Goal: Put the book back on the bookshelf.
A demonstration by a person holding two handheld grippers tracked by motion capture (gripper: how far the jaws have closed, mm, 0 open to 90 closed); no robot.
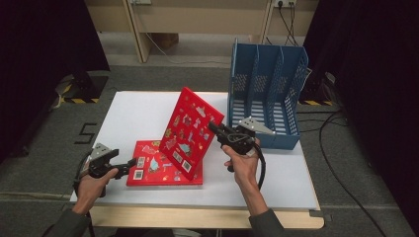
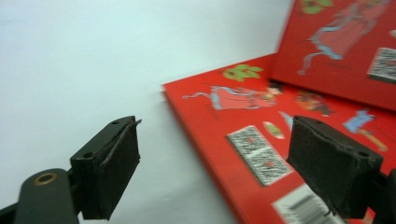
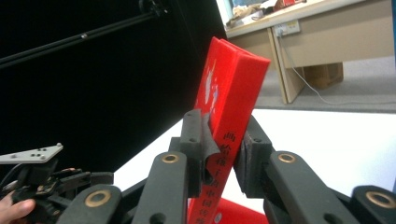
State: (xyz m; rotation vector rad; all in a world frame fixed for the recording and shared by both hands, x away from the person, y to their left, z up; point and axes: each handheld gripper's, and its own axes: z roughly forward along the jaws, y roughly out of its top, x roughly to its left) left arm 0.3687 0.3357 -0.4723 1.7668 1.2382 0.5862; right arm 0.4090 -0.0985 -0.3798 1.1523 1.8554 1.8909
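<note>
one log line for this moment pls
right hand-held gripper: shut on tilted red book | left hand-held gripper: open, beside flat red book | blue file rack: empty

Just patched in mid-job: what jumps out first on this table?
A bright red book, tilted up near the middle of the white table, clamped by its spine in the right hand-held gripper. A second red book lies flat beneath it, with the open left hand-held gripper at its left edge. A blue file rack stands at the far right corner.
</note>
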